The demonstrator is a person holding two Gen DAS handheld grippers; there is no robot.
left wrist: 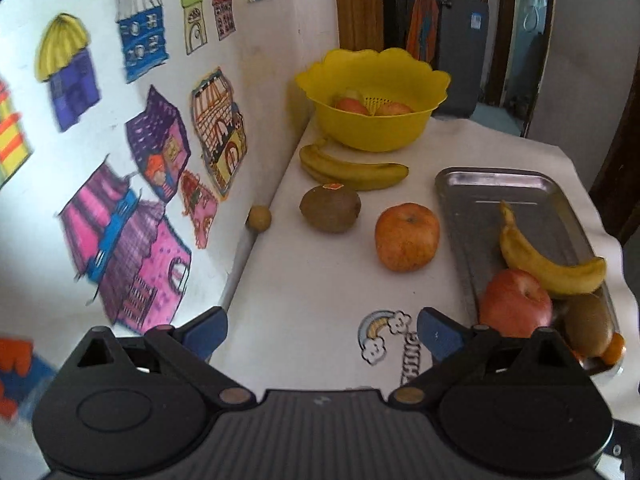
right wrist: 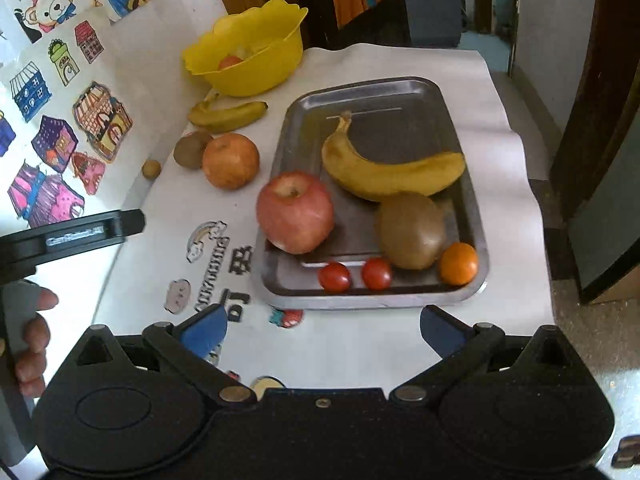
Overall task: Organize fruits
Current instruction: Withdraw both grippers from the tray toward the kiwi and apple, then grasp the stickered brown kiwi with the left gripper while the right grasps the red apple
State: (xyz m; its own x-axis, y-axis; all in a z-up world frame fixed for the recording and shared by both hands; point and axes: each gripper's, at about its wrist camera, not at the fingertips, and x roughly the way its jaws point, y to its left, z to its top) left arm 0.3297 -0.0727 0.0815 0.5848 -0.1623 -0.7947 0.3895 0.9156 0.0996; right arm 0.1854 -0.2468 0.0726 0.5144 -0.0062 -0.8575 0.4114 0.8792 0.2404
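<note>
Steel tray [right wrist: 448, 92] already gathers fruit, presumably sorted there, while both the left tool [left wrist: 320, 330] and right tool [right wrist: 320, 330] hover wide, empty, above the worktop [left wrist: 312, 280].

Yellow scalloped bowl [right wrist: 256, 56]; silver tray [right wrist: 400, 92] with red apple [right wrist: 295, 212], yellow banana [right wrist: 392, 176], brown kiwi [right wrist: 412, 230], two red tomatoes [right wrist: 334, 277]; white bench [left wrist: 320, 280] with rainbow sticker [left wrist: 382, 334].

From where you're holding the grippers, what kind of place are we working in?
Probably a home, maybe a child's corner: hand-coloured house drawings cover the wall, cartoon stickers dot the white table cover, and a doorway opens behind the yellow bowl.
</note>
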